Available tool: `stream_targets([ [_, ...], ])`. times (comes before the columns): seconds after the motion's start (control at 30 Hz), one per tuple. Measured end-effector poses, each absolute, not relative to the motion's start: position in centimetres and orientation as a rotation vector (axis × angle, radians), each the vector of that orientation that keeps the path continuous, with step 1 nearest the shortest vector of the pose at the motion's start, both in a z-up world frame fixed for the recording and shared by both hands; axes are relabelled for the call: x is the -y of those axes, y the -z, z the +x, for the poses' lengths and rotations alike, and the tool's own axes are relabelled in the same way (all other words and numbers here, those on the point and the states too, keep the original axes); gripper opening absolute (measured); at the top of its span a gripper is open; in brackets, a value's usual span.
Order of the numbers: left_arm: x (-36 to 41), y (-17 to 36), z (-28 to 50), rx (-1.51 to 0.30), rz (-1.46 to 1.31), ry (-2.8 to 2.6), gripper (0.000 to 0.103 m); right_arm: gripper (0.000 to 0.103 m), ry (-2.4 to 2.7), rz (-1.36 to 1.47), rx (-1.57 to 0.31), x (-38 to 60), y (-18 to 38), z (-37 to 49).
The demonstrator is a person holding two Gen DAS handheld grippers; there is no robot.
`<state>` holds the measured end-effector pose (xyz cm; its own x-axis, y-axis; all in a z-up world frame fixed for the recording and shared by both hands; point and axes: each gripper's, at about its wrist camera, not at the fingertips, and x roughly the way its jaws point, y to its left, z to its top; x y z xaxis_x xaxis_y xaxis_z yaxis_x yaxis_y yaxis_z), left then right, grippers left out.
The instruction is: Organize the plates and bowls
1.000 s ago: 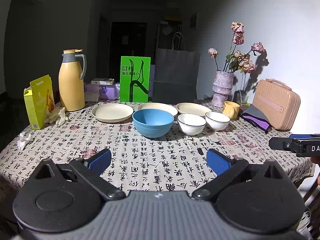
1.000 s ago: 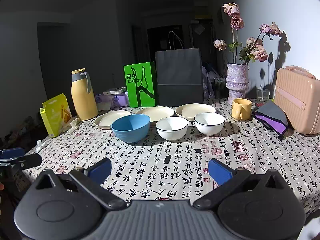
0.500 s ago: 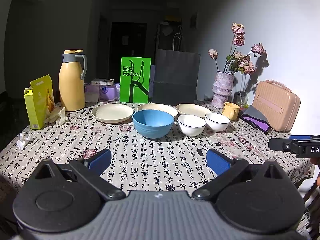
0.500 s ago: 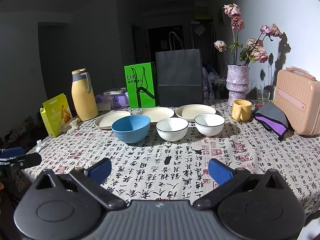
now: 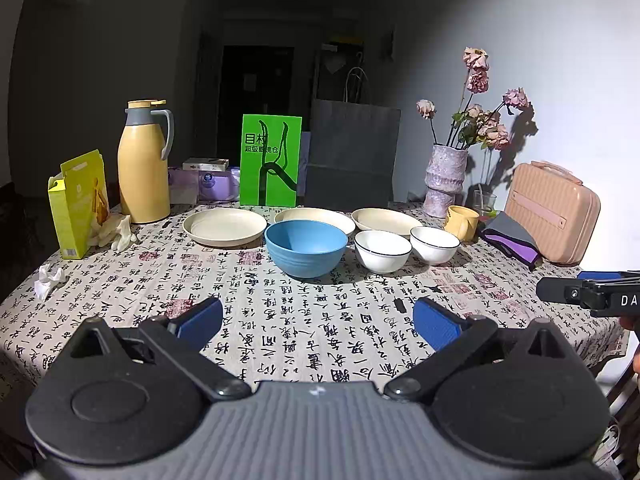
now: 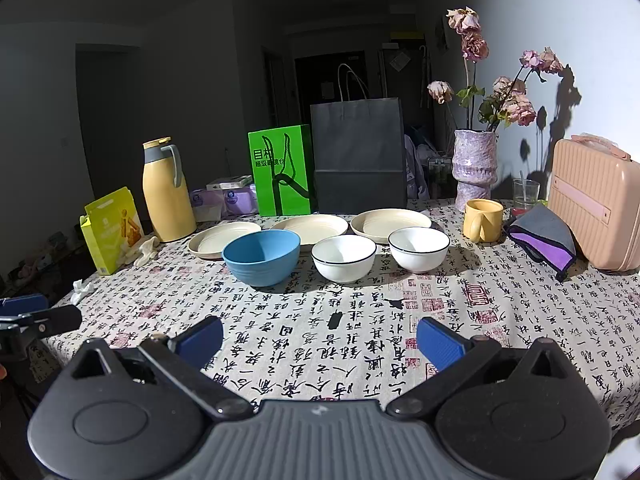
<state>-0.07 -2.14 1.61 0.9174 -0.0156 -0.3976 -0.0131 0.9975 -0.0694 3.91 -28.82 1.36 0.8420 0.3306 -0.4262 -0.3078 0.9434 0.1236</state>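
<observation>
Both grippers' fingers [image 5: 199, 317] spread, empty (apparently hovering) before the blue bowl [image 5: 305, 247].

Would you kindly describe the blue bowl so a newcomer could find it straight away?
Start at the tall yellow thermos jug at the table's back left. In front of the row of cream plates stand three bowls. The blue bowl is the leftmost, the largest, and the only coloured one; its neighbours are white.

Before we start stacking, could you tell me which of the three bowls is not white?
The blue bowl, leftmost of the front row and the largest. The middle bowl and the right bowl are both white with a thin dark rim.
</observation>
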Motion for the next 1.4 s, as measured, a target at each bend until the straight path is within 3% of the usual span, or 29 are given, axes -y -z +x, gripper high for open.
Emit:
stream_targets([
  [1.4,1.3,-1.9,3.1,-0.404,-0.092,0.000,0.103,0.103,-0.316,0.035,-0.442,28.9,-1.5,7.1],
])
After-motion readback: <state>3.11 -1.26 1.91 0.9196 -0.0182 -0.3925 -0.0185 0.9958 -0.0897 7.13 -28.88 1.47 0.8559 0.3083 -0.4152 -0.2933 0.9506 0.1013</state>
